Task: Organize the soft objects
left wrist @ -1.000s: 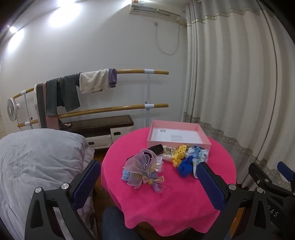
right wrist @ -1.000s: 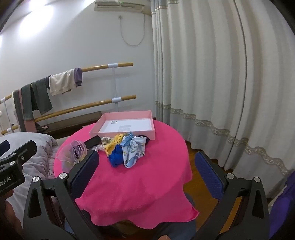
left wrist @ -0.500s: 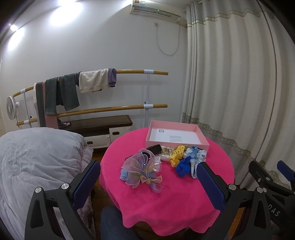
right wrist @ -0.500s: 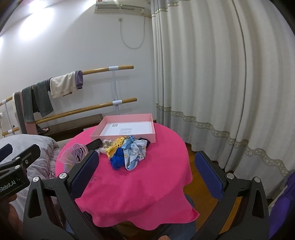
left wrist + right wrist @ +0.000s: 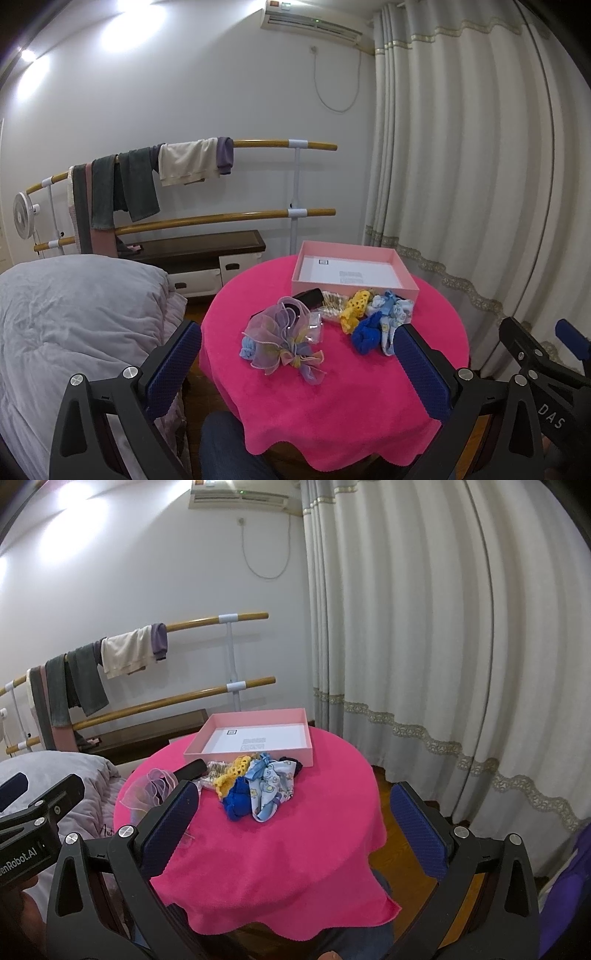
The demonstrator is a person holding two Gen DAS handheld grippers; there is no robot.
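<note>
A round table with a pink cloth [image 5: 354,398] [image 5: 295,849] holds a pile of soft things. A pale purple organza bow [image 5: 284,339] [image 5: 147,786] lies at the left. A yellow knit piece [image 5: 356,304] [image 5: 236,771], a dark blue piece [image 5: 367,334] [image 5: 238,801] and light blue printed cloth [image 5: 395,310] [image 5: 271,786] lie to its right. An open pink box [image 5: 354,271] [image 5: 255,738] stands behind them, empty but for a label. My left gripper [image 5: 299,354] and right gripper [image 5: 291,823] are both open and empty, held above the table's near side.
A bed with a grey quilt [image 5: 74,317] is left of the table. A wooden double rail [image 5: 221,218] with hanging towels and a low dark bench [image 5: 199,247] stand at the back wall. Curtains [image 5: 443,664] hang at the right. A black flat item [image 5: 308,297] lies by the box.
Both grippers have drawn back and up a little, so the table looks slightly smaller and lower. Nothing on the table has moved. Both stay open.
</note>
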